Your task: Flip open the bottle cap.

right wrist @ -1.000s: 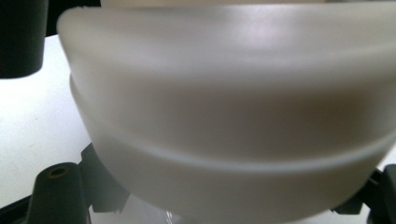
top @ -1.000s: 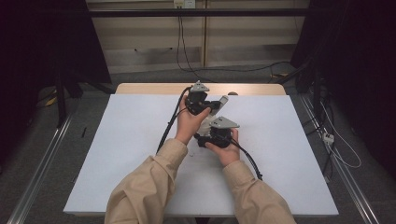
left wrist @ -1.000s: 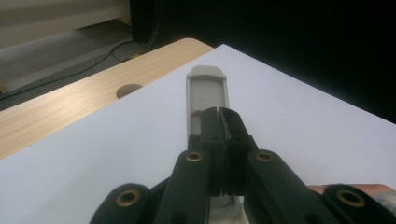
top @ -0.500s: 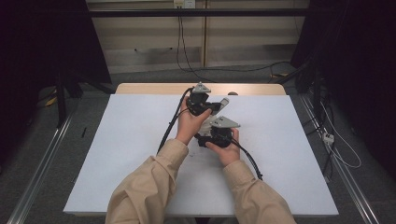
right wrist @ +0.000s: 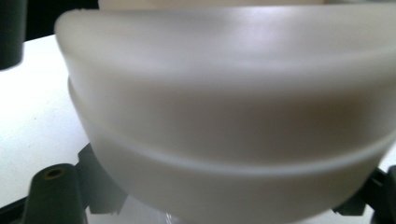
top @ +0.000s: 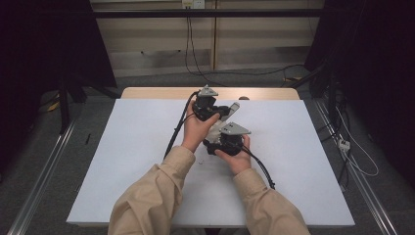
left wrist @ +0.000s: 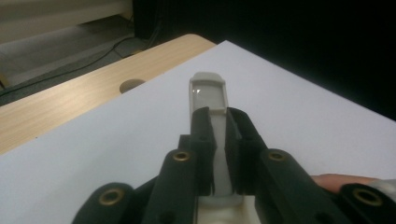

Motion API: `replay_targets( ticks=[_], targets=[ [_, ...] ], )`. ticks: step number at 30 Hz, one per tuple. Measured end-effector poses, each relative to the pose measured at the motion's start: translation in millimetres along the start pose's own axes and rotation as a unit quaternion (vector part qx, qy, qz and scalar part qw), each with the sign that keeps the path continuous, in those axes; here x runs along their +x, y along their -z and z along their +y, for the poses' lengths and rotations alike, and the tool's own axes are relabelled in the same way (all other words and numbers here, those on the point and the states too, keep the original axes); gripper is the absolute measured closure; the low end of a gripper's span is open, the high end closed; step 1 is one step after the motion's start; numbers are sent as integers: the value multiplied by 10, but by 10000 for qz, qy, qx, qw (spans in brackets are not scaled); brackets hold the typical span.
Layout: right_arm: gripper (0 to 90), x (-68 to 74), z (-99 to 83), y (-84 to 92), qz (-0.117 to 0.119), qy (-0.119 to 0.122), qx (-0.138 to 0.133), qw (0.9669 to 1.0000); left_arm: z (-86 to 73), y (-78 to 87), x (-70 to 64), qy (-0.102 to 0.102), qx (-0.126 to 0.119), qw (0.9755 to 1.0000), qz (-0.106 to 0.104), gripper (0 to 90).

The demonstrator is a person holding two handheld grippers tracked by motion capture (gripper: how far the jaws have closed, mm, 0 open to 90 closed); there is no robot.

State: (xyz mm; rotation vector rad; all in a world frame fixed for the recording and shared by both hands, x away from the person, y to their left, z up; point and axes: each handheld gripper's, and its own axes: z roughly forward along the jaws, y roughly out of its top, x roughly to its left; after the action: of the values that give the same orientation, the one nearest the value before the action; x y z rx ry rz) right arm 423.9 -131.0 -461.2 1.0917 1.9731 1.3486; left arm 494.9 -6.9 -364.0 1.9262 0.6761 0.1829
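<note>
- While both hands keep to the same spot over the white table top (top: 122, 161) as in the earlier high-view pictures, the jaws of both grippers have just been opening a little, each with the pale translucent plastic piece (top: 231, 110) between them.
- Nothing else on the table top has shifted: the piece lies where it did, near the middle of the top and toward its far wooden edge (top: 147, 92).
- Seen in the left gripper view, the left gripper (left wrist: 219, 140) has its two black jaws on either side of the narrow end of the piece (left wrist: 208, 91), and its pads sit against the piece's flanks, so it grips that end.
- From the high view, the left hand (top: 195, 129) reaches forward from its tan sleeve (top: 147, 200) and carries its gripper (top: 208, 105) on the far side of the piece.
- The right hand (top: 234, 159) sits nearer the person, palm turned up under the right gripper (top: 225, 139), whose grey plate faces upward.
- In the right gripper view, a broad, blurred, milky curve of the piece (right wrist: 224, 116) lies close across the lens; whether the right jaws press on it I cannot tell.
- Both forearms angle inward, so the two grippers meet at the piece, just beside each other.
</note>
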Motion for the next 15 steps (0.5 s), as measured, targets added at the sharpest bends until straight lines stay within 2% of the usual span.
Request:
replay_targets(
  ticks=[2, 5, 8, 15],
  targets=[
    [93, -10, 0, 10, 21, -126, 2, 9999, 13, 46, -7, 22, -45, 10000, -16, 737],
    [53, -20, 6, 41, 34, -250, 16, 9997, 16, 121, -18, 15, -95, 10000, 7, 647],
    [50, -18, 16, 88, 99, -340, 67, 9993, 2, 218, -18, 78, -186, 9998, 12, 524],
    [37, -46, 8, 334, 185, -253, 113, 9994, -139, 465, -23, 94, -217, 9997, -15, 292]
  ],
)
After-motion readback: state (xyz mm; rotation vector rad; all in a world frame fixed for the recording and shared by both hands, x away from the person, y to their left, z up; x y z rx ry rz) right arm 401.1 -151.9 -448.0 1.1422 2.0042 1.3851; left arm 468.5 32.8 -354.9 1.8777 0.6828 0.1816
